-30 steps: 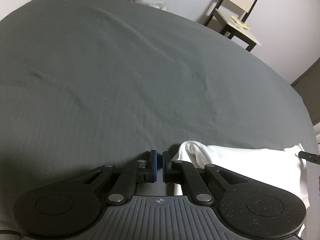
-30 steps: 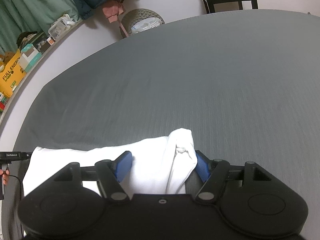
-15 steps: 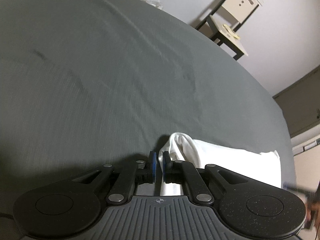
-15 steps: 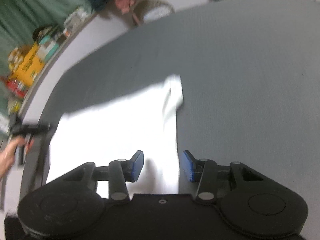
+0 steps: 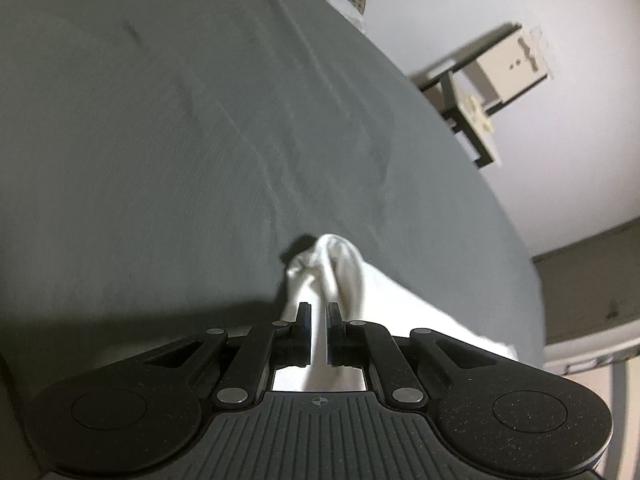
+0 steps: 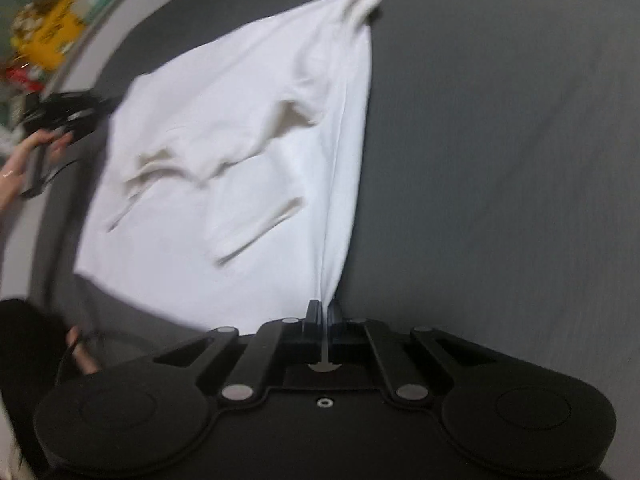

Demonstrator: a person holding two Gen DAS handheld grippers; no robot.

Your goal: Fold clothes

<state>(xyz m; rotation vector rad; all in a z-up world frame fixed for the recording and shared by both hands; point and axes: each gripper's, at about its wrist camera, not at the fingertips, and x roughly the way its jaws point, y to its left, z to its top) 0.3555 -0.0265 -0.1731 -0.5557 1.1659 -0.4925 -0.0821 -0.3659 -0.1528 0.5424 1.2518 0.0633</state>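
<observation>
We hold a white garment (image 6: 240, 152) over a grey bed (image 6: 500, 140).

Our right hand-held gripper (image 6: 323, 312) pinches its near edge; our left hand-held gripper (image 5: 318, 320), nearly closed, grips a bunched fold, the cloth stretched out between them, wrinkled, above the sheet.

Dim indoor light, with fisheye bending at the edges. Right wrist view motion-blurred. Dark shadow beside the white garment (image 5: 340, 264).
</observation>
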